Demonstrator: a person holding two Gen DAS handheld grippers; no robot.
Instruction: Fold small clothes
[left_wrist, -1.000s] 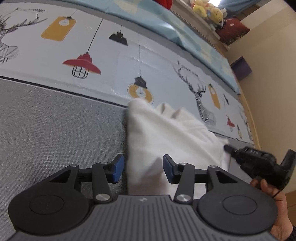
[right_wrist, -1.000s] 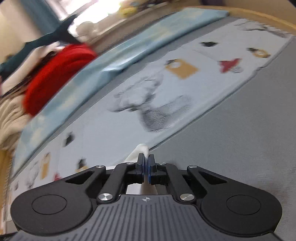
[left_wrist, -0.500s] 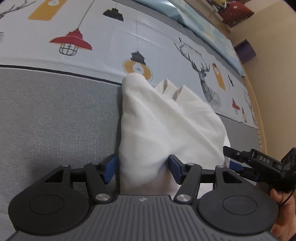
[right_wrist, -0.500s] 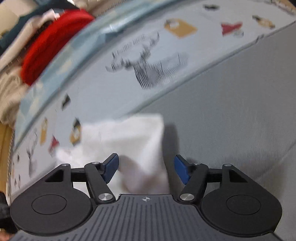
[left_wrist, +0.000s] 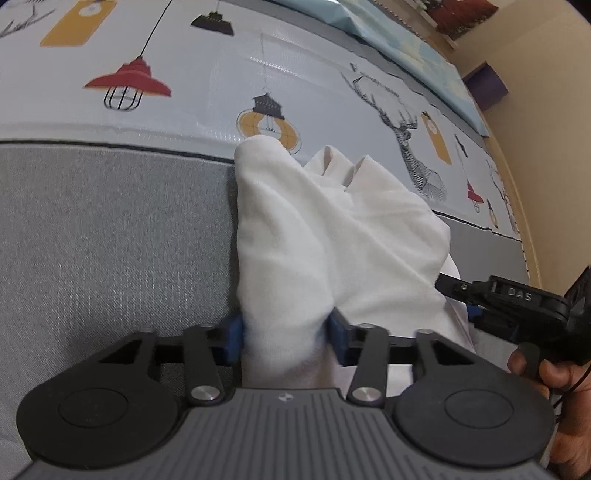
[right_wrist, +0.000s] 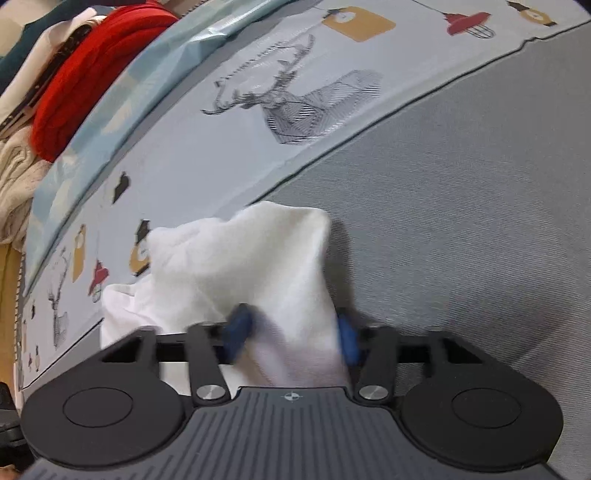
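A white garment (left_wrist: 332, 229) lies bunched on the grey mat (left_wrist: 110, 240), with its far tips reaching the printed sheet. My left gripper (left_wrist: 285, 334) straddles the garment's near left fold; its jaws are closing and the blue pads sit at either side of the cloth. In the right wrist view the same white garment (right_wrist: 240, 258) rises between the jaws of my right gripper (right_wrist: 293, 334), which are also closing, the left pad blurred. The right gripper (left_wrist: 458, 291) shows at the cloth's right edge in the left wrist view, held by a hand (left_wrist: 561, 376).
Beyond the mat runs a pale sheet (left_wrist: 221, 74) printed with lamps and deer, then light blue bedding (left_wrist: 406, 33). A red garment (right_wrist: 92, 66) and a cream knit (right_wrist: 14, 177) are piled at the far left. A beige wall (left_wrist: 546, 147) and purple box (left_wrist: 487, 85) stand to the right.
Both grippers sank onto the garment. The right one was shut on a cloth tip, let go and opened wide, and now narrows around a fold. The left jaws widened, then narrowed.
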